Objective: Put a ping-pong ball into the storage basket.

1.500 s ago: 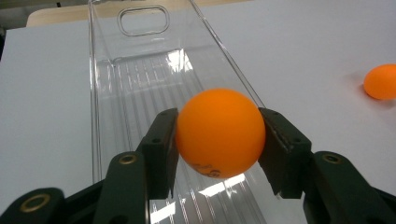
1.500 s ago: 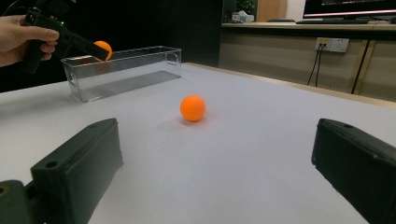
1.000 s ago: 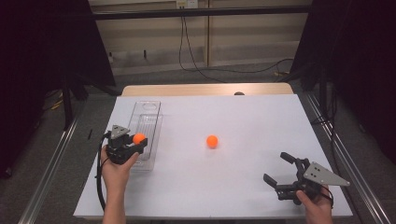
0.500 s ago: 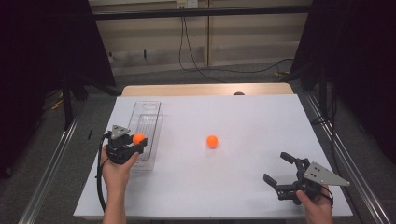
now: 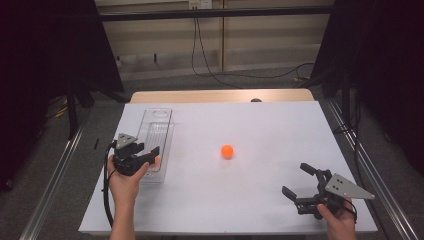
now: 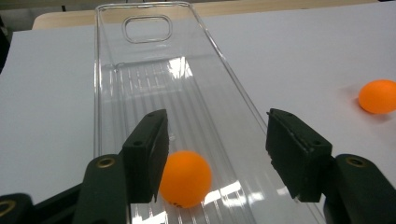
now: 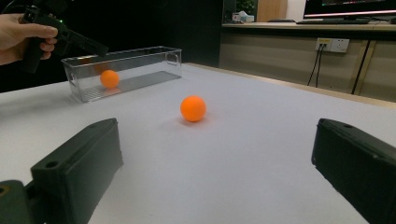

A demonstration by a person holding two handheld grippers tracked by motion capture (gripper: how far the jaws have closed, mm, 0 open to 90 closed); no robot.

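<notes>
The step in hand looks like the release: the left tongs [image 6: 215, 154], at the lower middle of the left gripper view, have just been opening. The smooth orange ball [image 6: 185, 178] rests between the jaws on the ribbed floor of the clear plastic bin [image 6: 140, 74], touching the left pad at most and no longer clamped. A second round orange ball [image 5: 227, 151] sits at mid-frame in the high view on the matte white tabletop [image 5: 260, 125], well apart from the bin. The right tongs [image 5: 296, 179], lower right, stand wide apart, holding nothing. Next, I judge, comes fetching that ball, which calls for a gentle, centred pinch, since the hard round ball may roll.
</notes>
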